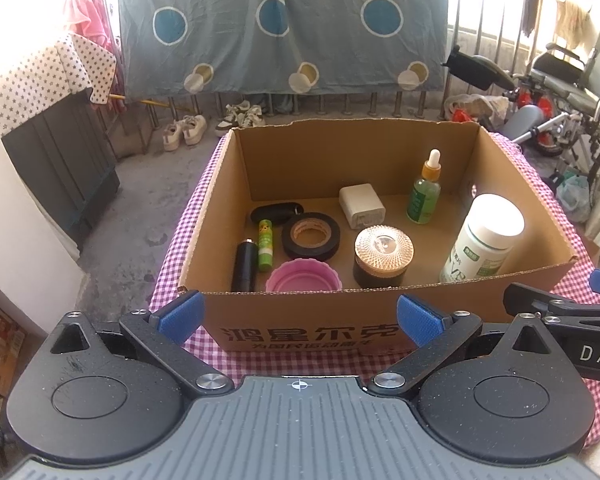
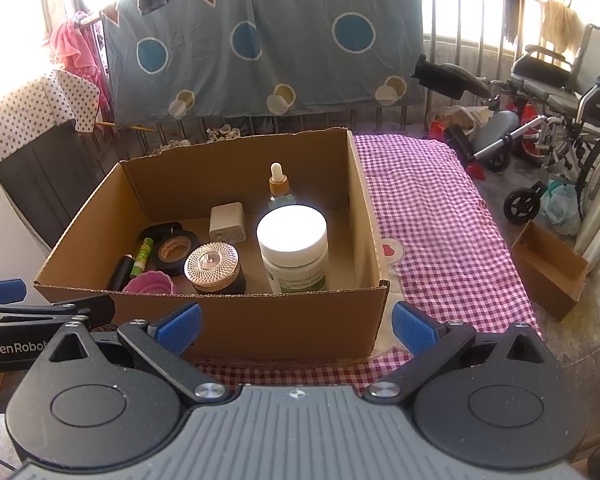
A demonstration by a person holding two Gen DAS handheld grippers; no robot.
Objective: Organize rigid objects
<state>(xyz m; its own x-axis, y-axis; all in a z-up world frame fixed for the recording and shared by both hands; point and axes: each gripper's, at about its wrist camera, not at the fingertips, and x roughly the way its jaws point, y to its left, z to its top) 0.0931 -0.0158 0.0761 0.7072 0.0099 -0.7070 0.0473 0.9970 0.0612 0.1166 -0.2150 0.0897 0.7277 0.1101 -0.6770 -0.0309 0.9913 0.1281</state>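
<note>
Both grippers hover level just short of the cardboard box's (image 1: 300, 320) near wall, left gripper (image 1: 300, 316) and right gripper (image 2: 296, 324) side by side, jaws spread wide and empty. Inside the box stand a white-capped bottle (image 1: 484, 236), a dropper bottle (image 1: 425, 190) and a gold-lidded jar (image 1: 382, 256), beside black tape (image 1: 310, 236). Checked cloth (image 2: 440, 220) lies beneath.
</note>
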